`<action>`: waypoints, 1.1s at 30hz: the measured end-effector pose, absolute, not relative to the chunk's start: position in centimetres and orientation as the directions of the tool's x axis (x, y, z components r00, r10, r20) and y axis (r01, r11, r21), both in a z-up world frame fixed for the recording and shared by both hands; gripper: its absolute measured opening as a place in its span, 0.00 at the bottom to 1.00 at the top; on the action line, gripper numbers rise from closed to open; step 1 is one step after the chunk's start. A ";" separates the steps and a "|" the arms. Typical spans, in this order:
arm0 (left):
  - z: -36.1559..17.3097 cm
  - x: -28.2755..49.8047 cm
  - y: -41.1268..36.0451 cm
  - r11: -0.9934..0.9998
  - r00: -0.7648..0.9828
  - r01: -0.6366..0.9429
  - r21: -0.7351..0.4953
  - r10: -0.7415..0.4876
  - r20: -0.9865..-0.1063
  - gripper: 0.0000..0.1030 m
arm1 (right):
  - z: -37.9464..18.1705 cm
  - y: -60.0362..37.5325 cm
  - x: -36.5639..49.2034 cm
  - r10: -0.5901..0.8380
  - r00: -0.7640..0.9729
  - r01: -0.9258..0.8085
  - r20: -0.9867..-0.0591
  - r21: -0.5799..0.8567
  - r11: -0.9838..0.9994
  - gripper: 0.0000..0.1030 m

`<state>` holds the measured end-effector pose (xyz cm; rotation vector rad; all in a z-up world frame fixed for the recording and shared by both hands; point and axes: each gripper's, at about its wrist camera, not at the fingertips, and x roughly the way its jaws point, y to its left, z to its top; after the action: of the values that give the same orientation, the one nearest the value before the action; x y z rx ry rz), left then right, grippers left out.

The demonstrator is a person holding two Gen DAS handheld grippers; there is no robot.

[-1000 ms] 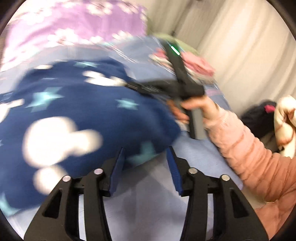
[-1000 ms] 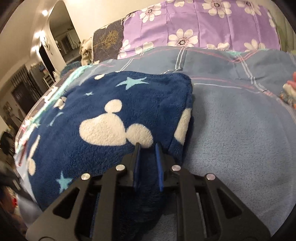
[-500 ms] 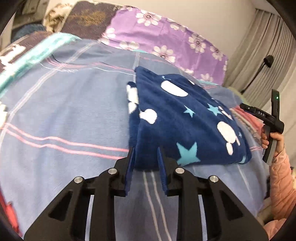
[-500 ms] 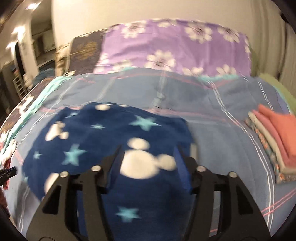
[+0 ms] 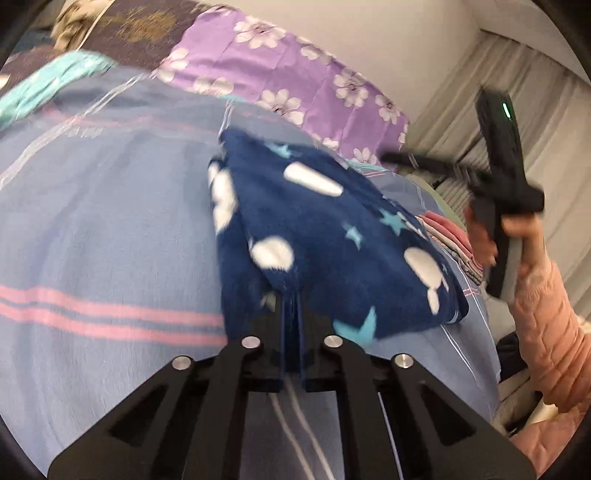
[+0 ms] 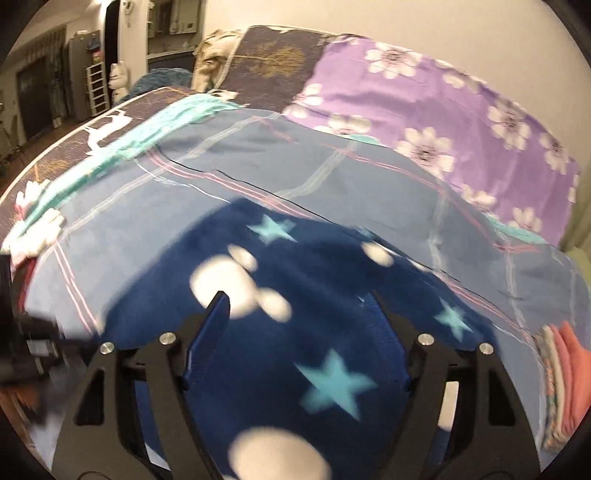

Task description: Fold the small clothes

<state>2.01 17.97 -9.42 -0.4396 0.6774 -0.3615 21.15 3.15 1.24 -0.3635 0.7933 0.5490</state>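
Bed (image 6: 369,192) covered with a blue sheet bearing pink and white stripes in a check. A purple cover with white flowers (image 6: 443,110) lies along the far side, against a plain pale wall (image 6: 369,18). Pale curtains (image 5: 554,129) hang to the right in the left wrist view. At far left of the right wrist view, a dim room with a white shelf rack (image 6: 96,86) and warm overhead light.

The navy fleece garment with white blobs and teal stars (image 6: 332,332) is motion-blurred, its near part cut off by the picture's bottom edge. The folded pink and striped clothes stack (image 5: 448,240) is half hidden behind it. The black handheld right gripper (image 5: 495,192) is smeared too.
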 end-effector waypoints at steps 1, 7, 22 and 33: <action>-10.2 1.9 18.0 0.846 0.722 0.160 -0.508 -0.452 -0.524 0.04 | 0.9 4.6 21.8 0.327 0.560 -0.601 -0.761 -0.101 0.793 0.74; -10.5 1.7 18.5 0.819 0.722 0.163 -0.550 -0.479 -0.499 0.08 | -3.0 13.1 25.0 0.293 0.441 -0.642 -0.848 -0.070 0.763 0.64; -10.8 1.3 17.7 0.853 0.677 0.183 -0.489 -0.470 -0.566 0.09 | -7.8 18.7 28.2 0.224 0.343 -0.616 -0.912 -0.038 0.787 0.15; -9.8 0.1 18.2 0.894 0.702 0.159 -0.419 -0.401 -0.589 0.15 | -1.9 12.7 24.9 0.385 0.451 -0.632 -0.805 0.016 0.775 0.33</action>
<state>0.06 18.22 -9.79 -0.3525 0.7309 -0.3189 24.93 12.75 -1.88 -0.3058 0.9043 0.6406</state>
